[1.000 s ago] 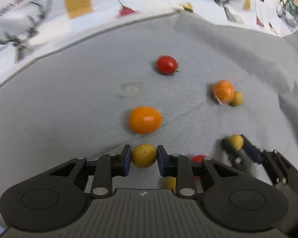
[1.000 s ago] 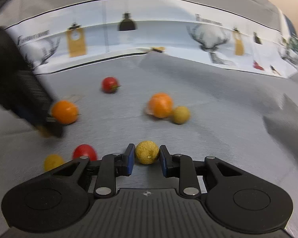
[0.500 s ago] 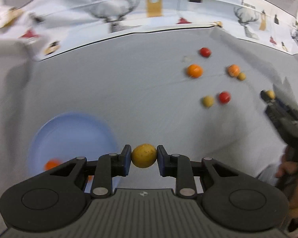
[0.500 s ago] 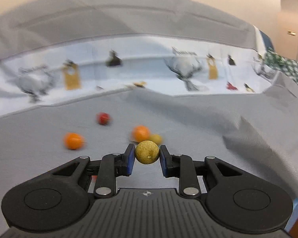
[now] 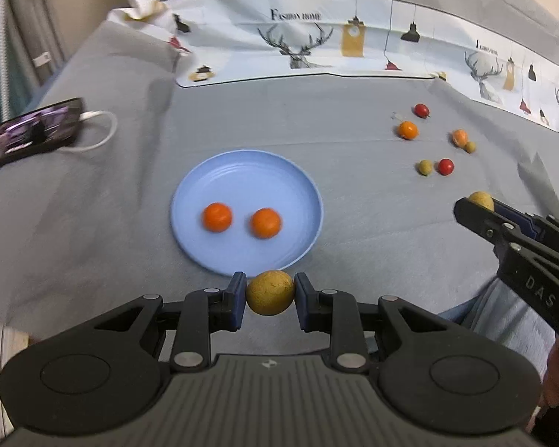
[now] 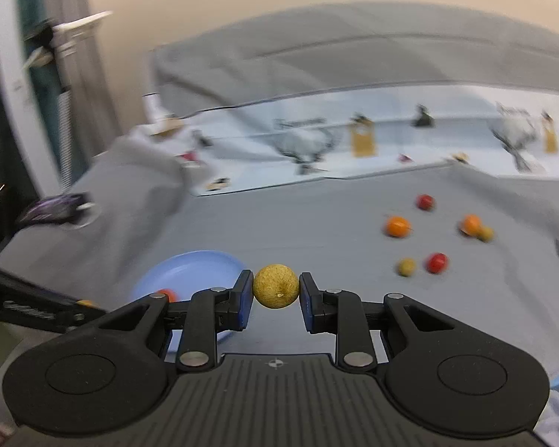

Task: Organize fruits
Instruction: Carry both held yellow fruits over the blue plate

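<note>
From the left wrist view, the left tongs [image 5: 270, 292] pinch a yellow-brown round fruit [image 5: 270, 293] just over the near rim of a blue plate [image 5: 302, 190]. Two oranges [image 5: 217, 216] lie side by side on the plate, apart. It rests on a grey bed cover [image 5: 279, 111]. Six small fruits [image 5: 407, 130], red, orange and yellow-green, lie scattered at the far right. The right tongs [image 5: 480, 205] reach in from the right, clamped on a yellow fruit [image 5: 481, 198]. A phone [image 5: 29, 130] with a white cable lies far left.

From the right wrist view, blurred, the right tongs [image 6: 275, 292] grip that round yellow fruit [image 6: 275, 286] above the cover, beside the plate's [image 6: 190, 264] right edge.
</note>
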The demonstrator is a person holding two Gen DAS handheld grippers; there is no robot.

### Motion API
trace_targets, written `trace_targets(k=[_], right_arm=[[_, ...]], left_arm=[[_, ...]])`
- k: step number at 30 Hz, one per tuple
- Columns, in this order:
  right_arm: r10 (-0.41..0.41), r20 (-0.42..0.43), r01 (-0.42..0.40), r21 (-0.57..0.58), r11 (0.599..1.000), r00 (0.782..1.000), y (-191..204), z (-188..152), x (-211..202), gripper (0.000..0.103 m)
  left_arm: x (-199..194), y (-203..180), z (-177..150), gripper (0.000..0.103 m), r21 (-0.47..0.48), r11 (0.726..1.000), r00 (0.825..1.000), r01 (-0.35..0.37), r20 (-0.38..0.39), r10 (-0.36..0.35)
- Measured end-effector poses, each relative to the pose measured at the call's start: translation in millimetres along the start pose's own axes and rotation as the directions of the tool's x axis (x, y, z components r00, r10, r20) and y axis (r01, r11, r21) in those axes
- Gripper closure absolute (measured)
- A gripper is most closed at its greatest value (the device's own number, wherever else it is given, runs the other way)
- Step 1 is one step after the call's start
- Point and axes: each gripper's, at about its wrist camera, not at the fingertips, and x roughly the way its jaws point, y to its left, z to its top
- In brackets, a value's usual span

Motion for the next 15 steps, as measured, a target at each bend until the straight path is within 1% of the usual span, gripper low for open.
trace_targets(k=[3,7,11,15], right_arm=[[0.030,-0.014,-0.030,-0.042,0.999,0.999,25,-2,-10,0.075],[0.041,-0.042,-0.044,-0.080,0.996,0.998,45,-7,-17,0.075],[0.029,-0.040,-0.033,-0.105,0.994,0.999,55,-7,-23,0.075],[0.015,-0.032,-0.019,-0.115,0.993,0.999,57,-7,-28,0.075]], left_arm=[[-10,11,-17,0.073,-0.017,1.000,1.000,-0.002,0.022,0.002],[-20,21,-31,0.073,-0.045,0.999,0.999,0.008,0.045,-0.006],[-24,28,-34,0.073,-0.065,0.998,0.998,0.022,0.063,-0.017],[-26,29,-35,0.073,-0.077,0.997,0.997,0.032,0.077,-0.026]])
